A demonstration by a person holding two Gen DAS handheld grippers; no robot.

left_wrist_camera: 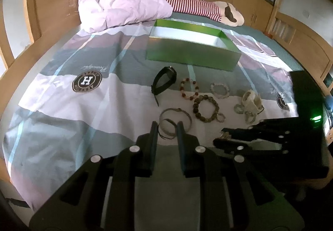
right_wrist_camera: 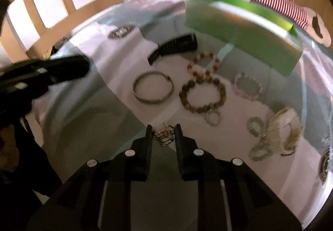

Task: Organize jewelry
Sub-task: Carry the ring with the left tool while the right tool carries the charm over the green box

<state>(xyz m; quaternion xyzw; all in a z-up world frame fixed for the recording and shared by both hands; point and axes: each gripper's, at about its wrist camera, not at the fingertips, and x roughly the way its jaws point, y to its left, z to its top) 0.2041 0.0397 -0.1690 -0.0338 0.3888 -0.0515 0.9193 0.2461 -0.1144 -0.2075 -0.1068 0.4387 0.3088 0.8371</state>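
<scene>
silvery chain links [right_wrist_camera: 164, 135] are sitting between the fingers of the right gripper [right_wrist_camera: 163, 134], whose jaws are drawn in close on either side and appearing to be pinching the little pile against the bedsheet [right_wrist_camera: 87, 118]. the left gripper [left_wrist_camera: 166, 130] is hanging just above the sheet with its jaws narrowed to a small gap; a thin dark thread seems to be dangling between them, though whether anything is really gripped cannot be told. the rest of the jewelry is lying in a loose cluster ahead: a metal bangle [right_wrist_camera: 153, 90], a brown bead bracelet [right_wrist_camera: 203, 95], a red and white bead bracelet [right_wrist_camera: 205, 65], a pale bead bracelet [right_wrist_camera: 248, 86], a black watch [right_wrist_camera: 174, 46] and a cream watch [right_wrist_camera: 286, 129]. the open green box [right_wrist_camera: 243, 33] is waiting beyond them, looking empty from the left view. to do this pickup well, the person is probably needing to keep the pinch low and firm so loose links are not slipping out, then lift slowly, checking the whole chain is coming up before carrying it over the bracelets to the box.
</scene>
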